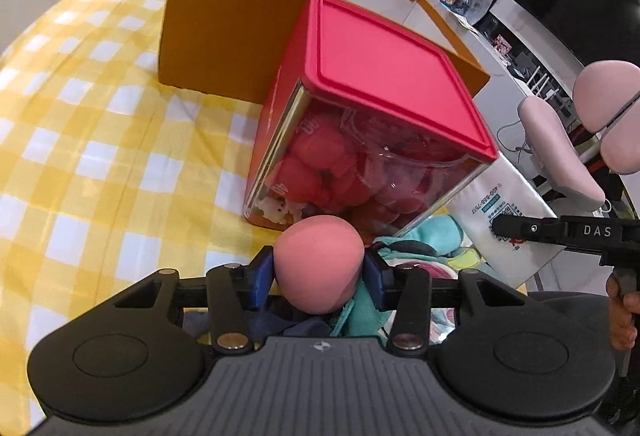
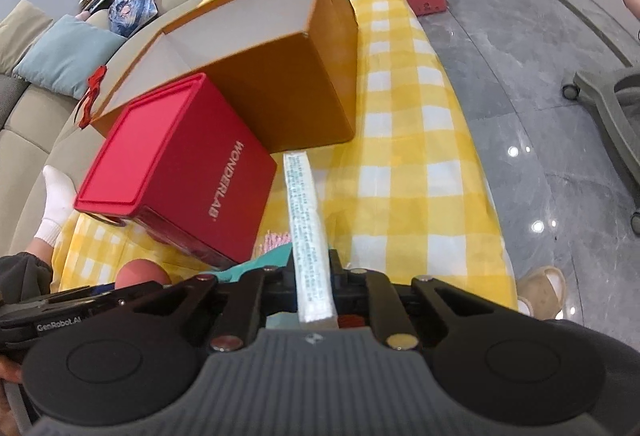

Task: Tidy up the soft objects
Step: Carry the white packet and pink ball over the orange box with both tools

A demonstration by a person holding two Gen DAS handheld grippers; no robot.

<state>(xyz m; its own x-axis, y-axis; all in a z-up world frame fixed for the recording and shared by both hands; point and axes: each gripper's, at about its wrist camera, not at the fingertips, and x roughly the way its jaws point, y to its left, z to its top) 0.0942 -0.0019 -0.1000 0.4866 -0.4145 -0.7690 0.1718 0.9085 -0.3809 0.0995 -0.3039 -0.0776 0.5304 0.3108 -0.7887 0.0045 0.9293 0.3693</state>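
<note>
Between the blue pads of the left gripper (image 1: 319,272) sits a pink foam ball (image 1: 319,264), pinched on both sides and bulging a little above them. Beside it, the right gripper (image 2: 313,278) has its jaws drawn together on the edge of a flat white pouch (image 2: 306,220), which runs forward from the fingers and lies over a heap of teal and patterned cloth (image 1: 432,236) on the yellow checked tablecloth (image 1: 100,139).

Judging by the round, springy shape, the ball could squirt out if the squeeze is uneven or the hand tilts while carrying it. The pouch is held only by 1 thin edge, so it may sag, swing into the ball or the red box, or drag cloth along.

Just ahead stands a red-lidded box (image 1: 380,75), lid on, with clear walls showing red and pink soft pieces and a small white toy figure inside. Behind it, touching, is an open orange box (image 2: 280,75); its visible white interior shows nothing.
</note>
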